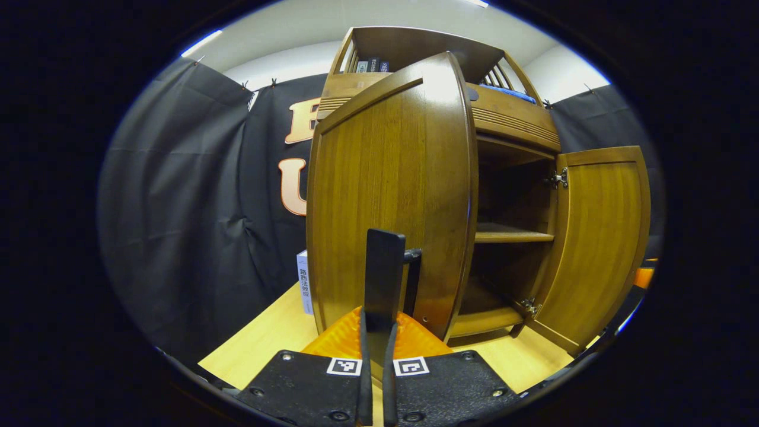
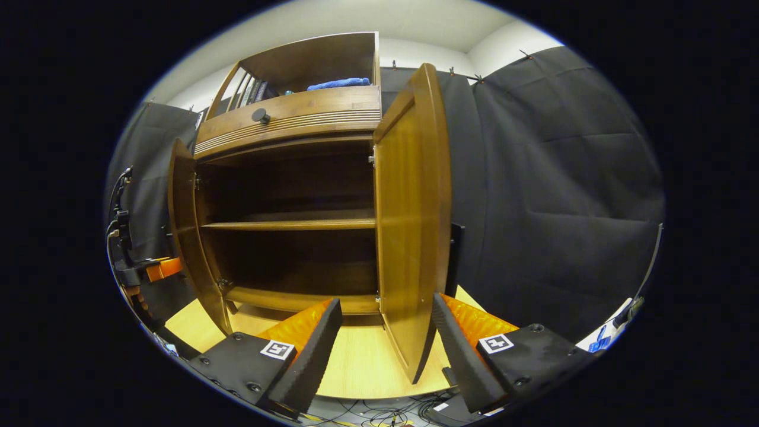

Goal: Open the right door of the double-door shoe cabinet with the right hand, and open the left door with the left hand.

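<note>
Shoe cabinet (image 2: 296, 112) — both doors open — blue cloth (image 2: 338, 83) on top.

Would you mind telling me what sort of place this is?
Most likely a staged recording booth, not a home: black cloth hangs as walls, a wooden shoe cabinet stands on a pale tabletop, and loose cables lie below.

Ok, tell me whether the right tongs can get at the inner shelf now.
Probably yes: the right tongs stand open astride the right door's edge, and the shelf lies exposed just beside that swung-out door.
</note>
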